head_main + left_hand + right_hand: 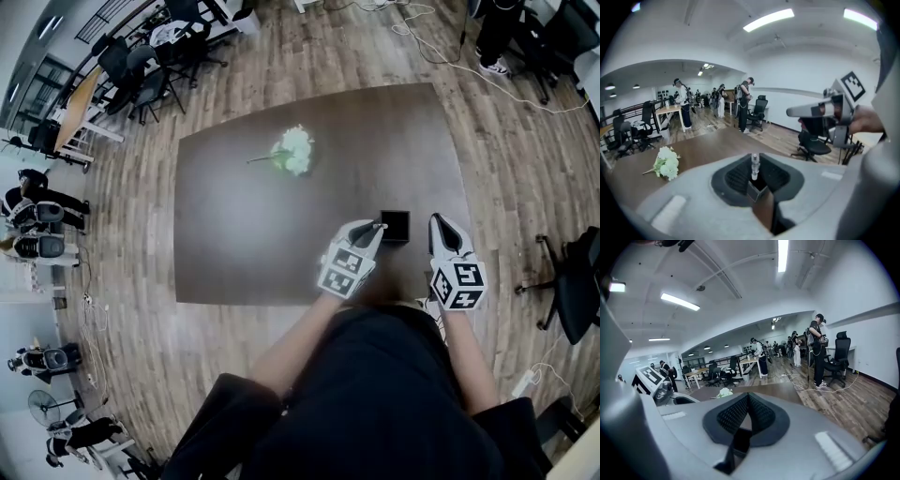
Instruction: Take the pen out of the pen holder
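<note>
A black square pen holder [395,227] stands on the dark brown table [244,234] near its front edge. My left gripper [373,228] reaches it from the left and is shut on the pen [753,167]. The pen's clear end stands upright between the pads, above the holder's corner [758,192]. In the head view the pen [379,226] shows as a small grey tip at the holder's left rim. My right gripper [439,223] is just right of the holder, apart from it. Its pads [760,411] are closed together with nothing between them.
A bunch of white flowers [294,150] lies at the table's middle back. Office chairs [572,281] stand on the wooden floor to the right. Desks, chairs and several people [745,101] are further back in the room. Cables [441,47] run across the floor behind the table.
</note>
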A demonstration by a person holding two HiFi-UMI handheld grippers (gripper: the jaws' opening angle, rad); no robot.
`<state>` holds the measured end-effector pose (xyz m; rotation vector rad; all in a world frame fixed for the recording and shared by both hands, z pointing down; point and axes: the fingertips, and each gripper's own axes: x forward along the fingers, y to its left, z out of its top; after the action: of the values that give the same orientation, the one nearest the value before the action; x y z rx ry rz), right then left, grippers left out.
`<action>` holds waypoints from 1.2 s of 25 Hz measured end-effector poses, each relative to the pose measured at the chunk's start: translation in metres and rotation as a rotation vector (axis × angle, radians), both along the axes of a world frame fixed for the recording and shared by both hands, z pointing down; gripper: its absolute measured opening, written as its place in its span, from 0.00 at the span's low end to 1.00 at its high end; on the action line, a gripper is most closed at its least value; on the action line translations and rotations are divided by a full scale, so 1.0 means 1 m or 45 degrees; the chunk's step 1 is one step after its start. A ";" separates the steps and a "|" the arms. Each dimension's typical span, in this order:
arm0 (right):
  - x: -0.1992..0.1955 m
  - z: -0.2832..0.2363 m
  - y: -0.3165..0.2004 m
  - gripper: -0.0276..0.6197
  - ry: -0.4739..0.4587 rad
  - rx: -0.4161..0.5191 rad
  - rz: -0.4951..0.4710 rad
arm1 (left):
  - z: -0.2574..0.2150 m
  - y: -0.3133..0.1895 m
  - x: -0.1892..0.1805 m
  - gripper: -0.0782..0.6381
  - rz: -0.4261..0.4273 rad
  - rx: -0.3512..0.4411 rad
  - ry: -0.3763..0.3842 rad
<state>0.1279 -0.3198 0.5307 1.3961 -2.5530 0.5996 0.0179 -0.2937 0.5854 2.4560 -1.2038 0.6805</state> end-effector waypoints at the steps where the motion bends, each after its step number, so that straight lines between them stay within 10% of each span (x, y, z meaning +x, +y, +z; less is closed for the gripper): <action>1: -0.003 -0.008 0.003 0.05 -0.031 -0.002 0.005 | -0.015 0.003 -0.006 0.19 -0.024 0.035 0.040; 7: -0.043 -0.064 0.024 0.05 -0.100 0.066 -0.026 | -0.096 0.033 -0.070 0.19 -0.202 0.171 0.233; 18: -0.183 -0.102 0.050 0.04 0.087 0.236 -0.143 | -0.156 0.111 -0.307 0.19 -0.694 0.431 0.236; 30: -0.262 -0.106 0.096 0.04 0.122 0.296 -0.156 | -0.175 0.178 -0.407 0.19 -0.804 0.545 0.213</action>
<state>-0.1339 -0.2234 0.4246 1.2864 -2.6739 0.2162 -0.3892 -0.1161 0.4107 2.1533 -2.0706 0.0376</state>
